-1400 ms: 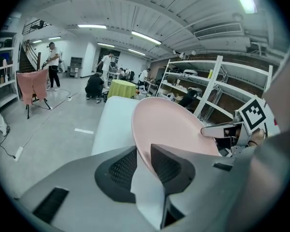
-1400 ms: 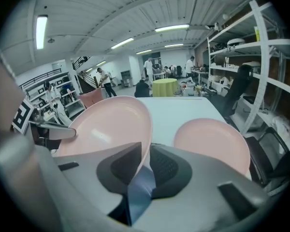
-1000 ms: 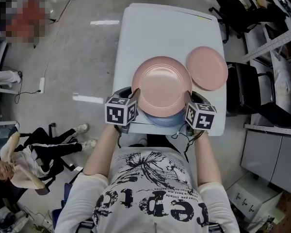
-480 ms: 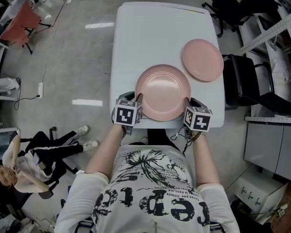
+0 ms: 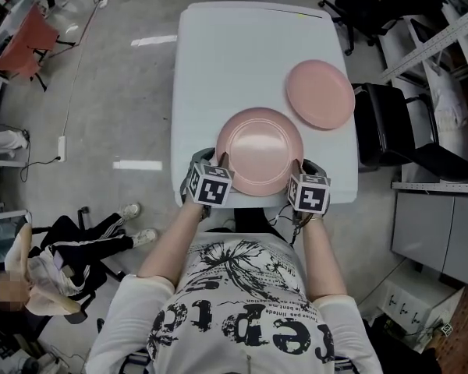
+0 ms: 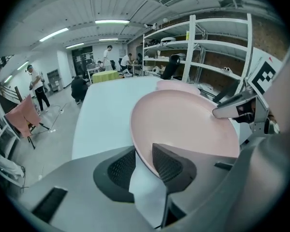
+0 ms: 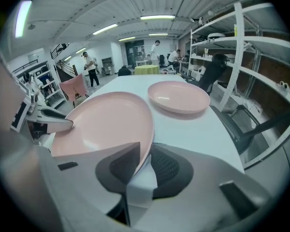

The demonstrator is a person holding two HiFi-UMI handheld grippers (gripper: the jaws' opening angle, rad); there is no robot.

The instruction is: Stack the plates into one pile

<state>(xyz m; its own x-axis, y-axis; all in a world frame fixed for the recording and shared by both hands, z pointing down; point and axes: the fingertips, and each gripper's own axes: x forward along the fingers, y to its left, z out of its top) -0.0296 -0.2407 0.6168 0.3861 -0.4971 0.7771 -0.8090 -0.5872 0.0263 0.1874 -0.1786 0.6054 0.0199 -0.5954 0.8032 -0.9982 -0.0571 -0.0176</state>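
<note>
Nearest the person, the left gripper (image 5: 221, 164) and the right gripper (image 5: 299, 167) flank the large pink plate (image 5: 259, 150) at its 8 and 4 o'clock. One on each side is probably how so broad a dish is kept level. Both pairs of jaws have just been opening. Each has the plate's rim between its pads, with a strip of white table showing through the gap. The rim leans close against one pad of each gripper. Whether it touches is hard to tell, but neither pair clamps it. So I judge this to be the let-go.

The large plate lies flat at the near edge of the white table (image 5: 234, 61), within easy reach and with bare top beyond it.

The smaller pink plate (image 5: 320, 93) lies apart at about 1 o'clock from it, near the table's right edge. It is not yet in the pile. It looks the right one to go on top, the smaller on the wider.
</note>
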